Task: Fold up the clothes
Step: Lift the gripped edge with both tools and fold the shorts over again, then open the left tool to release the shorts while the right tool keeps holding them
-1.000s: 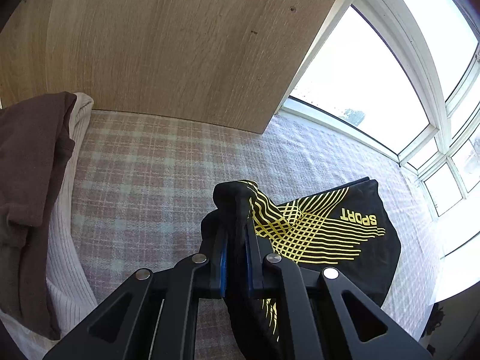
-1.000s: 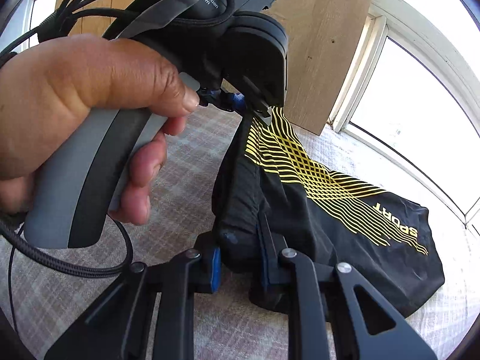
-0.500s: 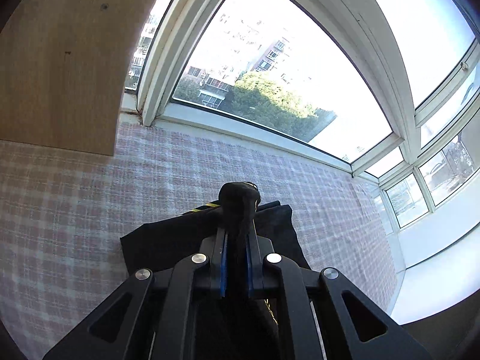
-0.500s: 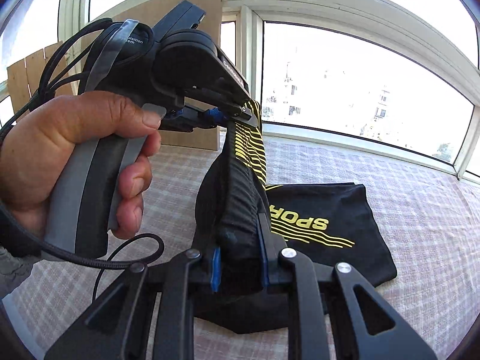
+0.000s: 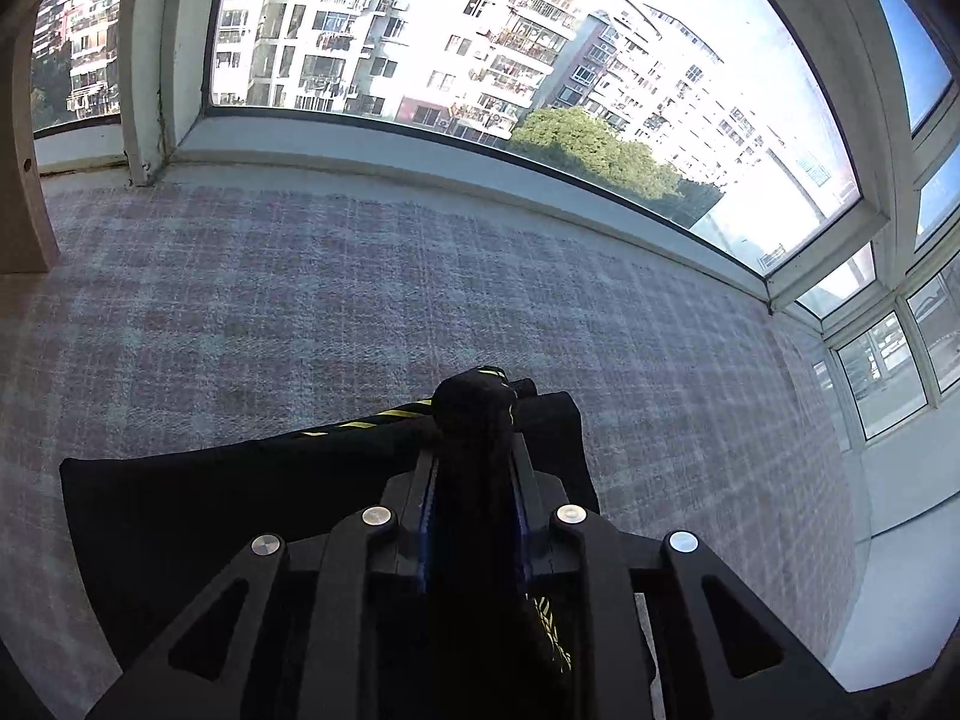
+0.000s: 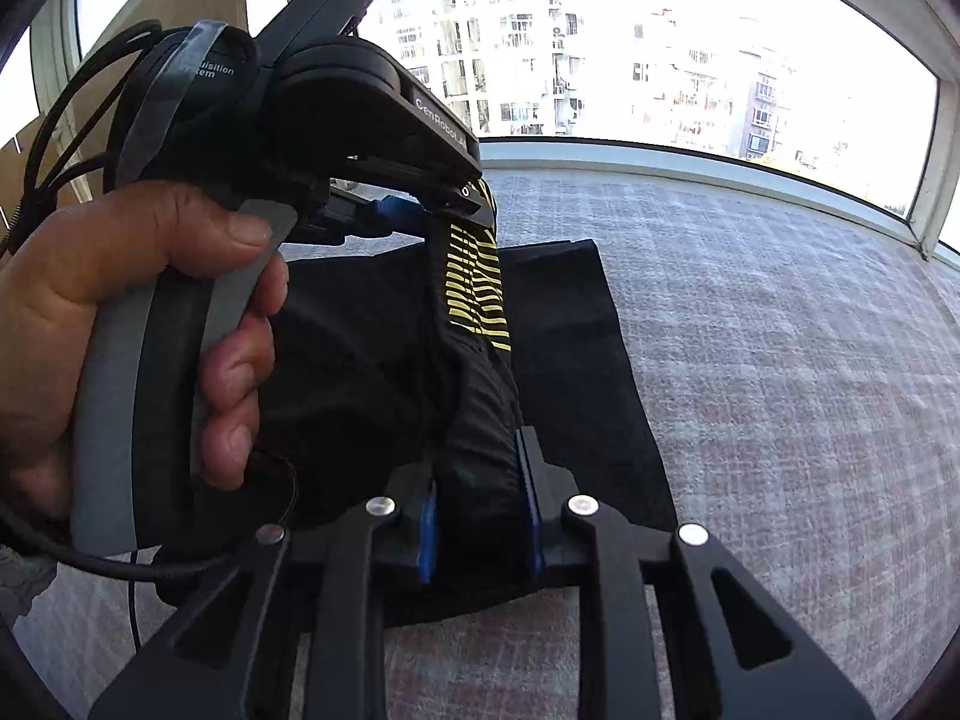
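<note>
1. Two grippers each had a bunch of the black shorts (image 6: 336,360) between their fingers. The left gripper (image 5: 474,462) was letting go, its fingers opening around the bunched cloth. The right gripper (image 6: 477,468) was opening too, with a thick roll of cloth between its blue pads.
2. A hand (image 6: 120,312) held the left gripper's grey handle, just above the shorts.
3. The shorts were black with yellow stripes. One half seemed to lie folded over the other half, flat on the checked cloth (image 6: 780,360) by the window (image 5: 480,60).
4. The first fold looked nearly done. The held edge was not yet laid down flat.
5. I think the shorts needed letting go, a smooth, and maybe one more fold.
</note>
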The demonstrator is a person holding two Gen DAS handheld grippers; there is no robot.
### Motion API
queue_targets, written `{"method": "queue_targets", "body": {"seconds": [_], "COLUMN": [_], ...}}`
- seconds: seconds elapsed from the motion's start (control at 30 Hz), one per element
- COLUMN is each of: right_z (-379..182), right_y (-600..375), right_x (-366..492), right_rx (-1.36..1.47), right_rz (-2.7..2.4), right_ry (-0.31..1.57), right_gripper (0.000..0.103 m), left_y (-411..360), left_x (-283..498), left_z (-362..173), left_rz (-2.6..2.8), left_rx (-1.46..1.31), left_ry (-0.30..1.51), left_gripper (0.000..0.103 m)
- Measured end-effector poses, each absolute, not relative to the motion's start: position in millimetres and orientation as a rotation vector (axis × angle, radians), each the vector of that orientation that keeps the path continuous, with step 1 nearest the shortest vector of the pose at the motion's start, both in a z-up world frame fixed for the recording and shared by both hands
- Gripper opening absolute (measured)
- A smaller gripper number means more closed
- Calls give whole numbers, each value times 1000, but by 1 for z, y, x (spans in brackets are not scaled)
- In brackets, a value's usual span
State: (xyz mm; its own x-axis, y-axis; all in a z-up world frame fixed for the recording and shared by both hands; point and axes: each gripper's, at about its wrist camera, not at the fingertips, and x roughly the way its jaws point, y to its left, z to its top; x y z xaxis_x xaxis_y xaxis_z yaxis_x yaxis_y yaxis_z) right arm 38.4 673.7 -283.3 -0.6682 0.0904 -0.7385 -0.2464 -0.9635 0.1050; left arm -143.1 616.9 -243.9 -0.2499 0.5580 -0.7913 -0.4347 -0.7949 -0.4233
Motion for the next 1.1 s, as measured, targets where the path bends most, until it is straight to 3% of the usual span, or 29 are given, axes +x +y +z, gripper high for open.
{"method": "queue_targets", "body": {"seconds": [0.07,0.17,0.33,0.43,0.47,0.63,0.87,1.1], "right_z": [-284,-282,-271,-270,-270,-254,-235,-244], "right_y": [678,692,702,704,703,685,661,686], "right_x": [48,57,69,80,82,87,54,30], "right_rx": [-1155,-1142,-1121,-1135,-1140,-1103,-1054,-1148], "right_rz": [2668,2633,2565,2547,2546,2585,2706,2787], "right_ry": [338,353,225,233,232,188,-116,-143], "right_gripper": [28,34,34,34,34,34,34,36], "left_y": [612,609,594,571,566,583,621,606], "left_x": [-147,-149,-129,-114,-112,-117,-118,-131], "left_z": [-240,-225,-189,-176,-173,-174,-165,-158], "left_rz": [2076,2063,2186,2247,2246,2168,2053,2091], "left_rx": [-1402,-1376,-1193,-1090,-1065,-1063,-1089,-1116], "left_ry": [-207,-257,-101,-76,-80,-89,-148,-189], "left_gripper": [46,47,49,74,76,76,76,76]}}
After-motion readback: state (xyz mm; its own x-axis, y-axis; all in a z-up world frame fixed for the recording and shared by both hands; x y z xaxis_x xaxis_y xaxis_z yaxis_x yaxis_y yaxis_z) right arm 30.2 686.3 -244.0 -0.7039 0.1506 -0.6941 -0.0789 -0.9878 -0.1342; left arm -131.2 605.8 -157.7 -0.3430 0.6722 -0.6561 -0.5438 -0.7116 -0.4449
